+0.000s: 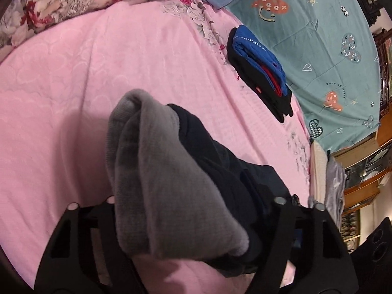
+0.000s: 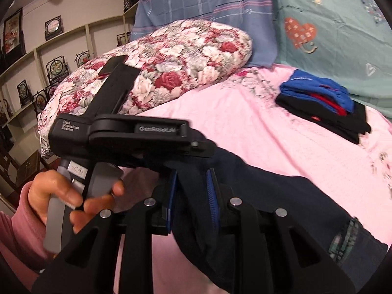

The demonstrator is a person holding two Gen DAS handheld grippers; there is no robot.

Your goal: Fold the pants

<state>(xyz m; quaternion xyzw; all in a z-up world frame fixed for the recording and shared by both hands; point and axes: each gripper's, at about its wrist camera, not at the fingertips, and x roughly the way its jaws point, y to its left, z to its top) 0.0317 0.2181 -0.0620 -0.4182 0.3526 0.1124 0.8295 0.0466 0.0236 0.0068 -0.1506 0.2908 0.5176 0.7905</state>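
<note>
In the left wrist view, the pants [image 1: 196, 171] fill the lower middle of the frame: a bundle of dark navy cloth with a grey lining turned outward, bunched between the two arms of the left tool [image 1: 196, 220]. The cloth hides the tips, so whether the pads press on it cannot be told; the arms stand fairly wide apart with the bundle between them. Under it lies the pink sheet of the bed [image 1: 73, 85].

In the right wrist view, the right tool [image 2: 191, 196] sits at lower centre, its blue pads [image 2: 210, 196] set narrowly and pinching a fold of the navy cloth, which runs off to the lower right. Just left of it is the body of the left tool, gripped by a hand [image 2: 61, 201] in a pink sleeve.

A folded stack of blue, red and black clothes [image 1: 259, 71] rests at the upper right of the bed, beside a teal sheet [image 1: 318, 24] with hearts. A floral quilt [image 2: 159, 68] lies rolled at the upper left.
</note>
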